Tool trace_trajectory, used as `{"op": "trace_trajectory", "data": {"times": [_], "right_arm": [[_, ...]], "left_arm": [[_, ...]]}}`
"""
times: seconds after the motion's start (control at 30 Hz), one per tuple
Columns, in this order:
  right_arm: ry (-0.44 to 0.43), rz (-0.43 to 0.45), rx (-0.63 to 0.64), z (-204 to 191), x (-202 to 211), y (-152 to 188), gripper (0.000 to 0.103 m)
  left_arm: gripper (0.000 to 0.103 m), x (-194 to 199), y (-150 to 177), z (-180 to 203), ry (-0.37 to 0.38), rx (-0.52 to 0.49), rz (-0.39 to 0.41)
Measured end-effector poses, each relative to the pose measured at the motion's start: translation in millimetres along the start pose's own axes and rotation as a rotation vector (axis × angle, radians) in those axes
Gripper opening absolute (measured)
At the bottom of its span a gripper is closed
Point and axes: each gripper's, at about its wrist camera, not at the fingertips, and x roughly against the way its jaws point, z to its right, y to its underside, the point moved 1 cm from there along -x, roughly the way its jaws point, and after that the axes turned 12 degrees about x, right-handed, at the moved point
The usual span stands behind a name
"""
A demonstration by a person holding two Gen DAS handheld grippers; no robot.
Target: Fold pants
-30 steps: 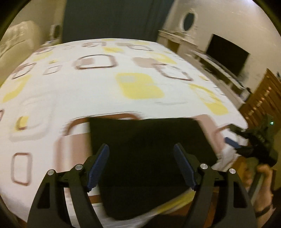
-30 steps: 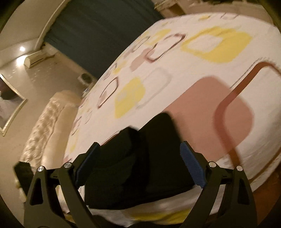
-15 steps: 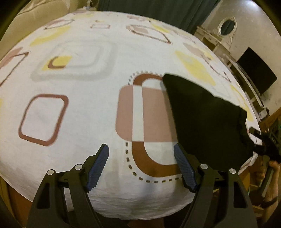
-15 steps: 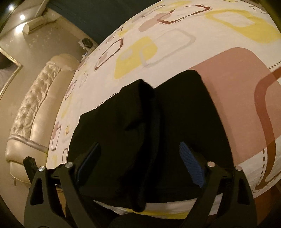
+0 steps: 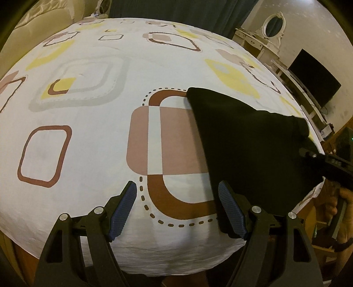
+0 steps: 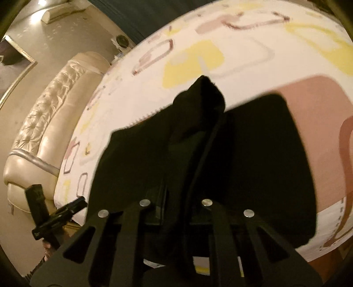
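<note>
- The black pants (image 5: 247, 141) lie folded near the front edge of the bed, on the patterned bedsheet (image 5: 92, 136), partly covering a brown and pink rounded square printed on it.
- The left gripper (image 5: 177, 209) hangs just off the bed's near edge with its jaws spread wide, blue pads (image 5: 122, 205) showing, nothing between them; only sheet shows in the gap.
- Its right finger sits just beside the pants' near corner; whether it touches the cloth, I can't tell.
- Over on the right side, the right gripper (image 6: 176, 198) has its arms drawn close together and black cloth bunched up between them, so it's clamped on the pants at their near edge.
- From that gripper's view, a ridge of fabric (image 6: 198, 106) rises in a peak above the flat part of the pants, which spreads out to the right of it.
- From the left view, the right gripper (image 5: 324, 163) reaches in at the pants' right side, a bare hand (image 5: 337, 203) below it.
- Around the room: a cream tufted headboard (image 6: 50, 114) at the far side, a dark television (image 5: 313, 86) on a low unit, a white dresser with an oval mirror (image 5: 272, 24), dark curtains (image 5: 176, 8) behind the bed.
</note>
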Motion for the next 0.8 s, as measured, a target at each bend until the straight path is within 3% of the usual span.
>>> {"op": "trace_trajectory", "data": {"times": [0.2,0.53,0.8], "right_arm": [[0.024,0.062,0.039,2,35,-18,0.012],[0.098,0.007,-0.038,60,26,-4,0.012],[-0.017,0.026,-0.169,99,7,11,0.013]], "left_arm": [[0.076,2,-1,0,0.008,0.009,0.002],[0.076,-1,4,9,0.022,0.001,-0.011],[0.076,-16,7,26,0.036,0.005,-0.034]]}}
